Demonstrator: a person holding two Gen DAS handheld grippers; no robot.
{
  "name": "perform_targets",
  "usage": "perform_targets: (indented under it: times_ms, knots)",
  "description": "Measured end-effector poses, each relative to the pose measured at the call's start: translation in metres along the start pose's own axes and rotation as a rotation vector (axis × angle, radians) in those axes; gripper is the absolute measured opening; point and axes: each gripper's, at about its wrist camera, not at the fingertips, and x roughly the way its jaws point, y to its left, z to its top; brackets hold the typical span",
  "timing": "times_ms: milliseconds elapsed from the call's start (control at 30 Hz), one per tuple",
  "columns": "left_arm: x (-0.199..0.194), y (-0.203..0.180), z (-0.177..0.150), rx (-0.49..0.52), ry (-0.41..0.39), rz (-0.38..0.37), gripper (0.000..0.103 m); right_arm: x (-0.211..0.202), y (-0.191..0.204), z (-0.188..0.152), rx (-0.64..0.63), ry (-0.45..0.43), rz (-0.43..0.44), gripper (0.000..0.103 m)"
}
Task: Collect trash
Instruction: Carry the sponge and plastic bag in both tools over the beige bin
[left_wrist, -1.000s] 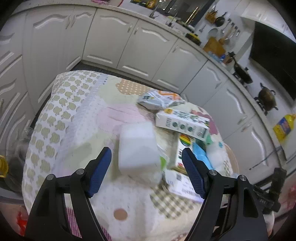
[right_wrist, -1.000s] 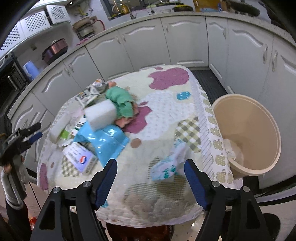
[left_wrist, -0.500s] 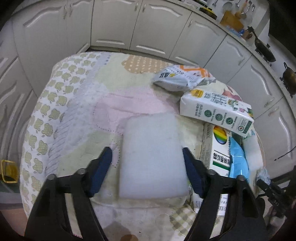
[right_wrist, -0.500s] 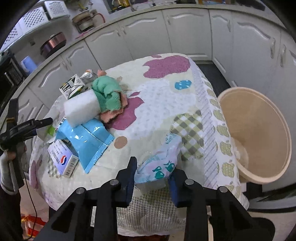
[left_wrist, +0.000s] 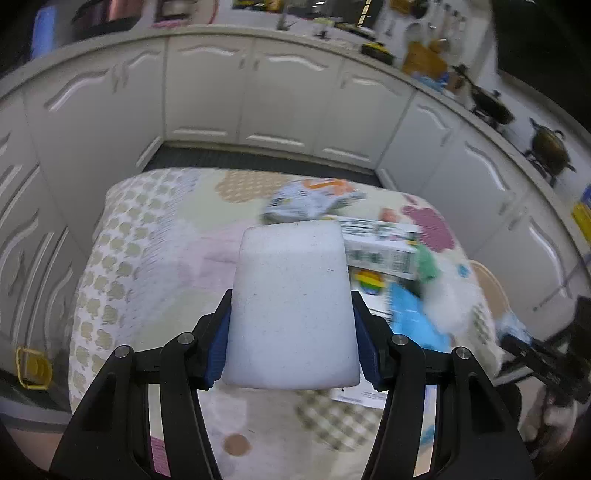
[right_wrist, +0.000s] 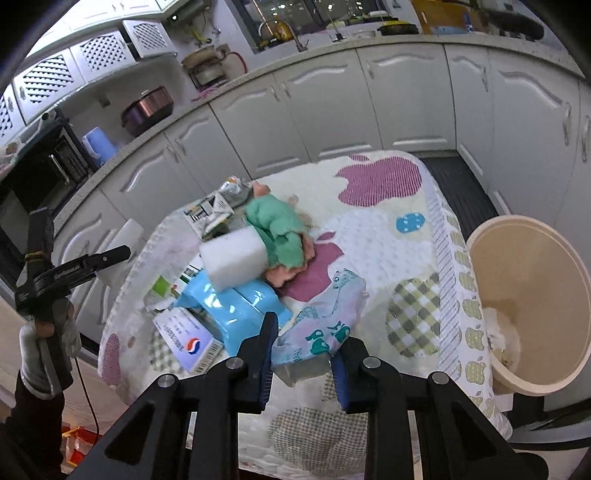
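My left gripper (left_wrist: 291, 295) is shut on a white foam block (left_wrist: 291, 266) and holds it above the table's patterned cloth (left_wrist: 159, 258). In the right wrist view that gripper (right_wrist: 74, 269) shows at the far left, in a gloved hand. The jaws of my right gripper (right_wrist: 306, 332) are closing on a crumpled pale plastic wrapper (right_wrist: 328, 306), pads pressing its near end at the table's front edge. The wrapper's far end still rests on the cloth. A cream bin (right_wrist: 535, 273) stands on the floor to the right of the table, with some waste at its bottom.
More litter lies mid-table: a second white foam block (right_wrist: 236, 258), a green cloth (right_wrist: 277, 229), a blue pouch (right_wrist: 236, 306), a printed box (right_wrist: 188, 343), a milk carton (left_wrist: 380, 247) and a snack bag (left_wrist: 310, 199). White kitchen cabinets (left_wrist: 258, 92) ring the table closely.
My left jaws closed on the foam block and lifted it off the cloth. My right jaws came together on the wrapper and drew slightly nearer to it.
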Motion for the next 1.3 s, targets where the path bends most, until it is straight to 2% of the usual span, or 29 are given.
perform_targets:
  times_ms: [167,333,567,767,1300]
  knots:
    - [-0.009,-0.045,-0.001,0.074,-0.013,-0.061,0.057,-0.01,0.001,0.002,-0.007,-0.025,-0.003,0.025]
    - [-0.003,-0.097,-0.006,0.154,0.007,-0.142,0.057,-0.022,-0.012,0.003,0.008,-0.055,-0.027,0.025]
    - [0.01,-0.175,-0.008,0.257,0.036,-0.229,0.057,-0.05,-0.05,0.005,0.061,-0.109,-0.088,0.025]
    - [0.033,-0.232,-0.009,0.332,0.063,-0.267,0.057,-0.073,-0.09,0.006,0.118,-0.14,-0.142,0.025]
    - [0.107,-0.316,-0.005,0.365,0.195,-0.331,0.057,-0.086,-0.173,-0.012,0.266,-0.147,-0.202,0.025]
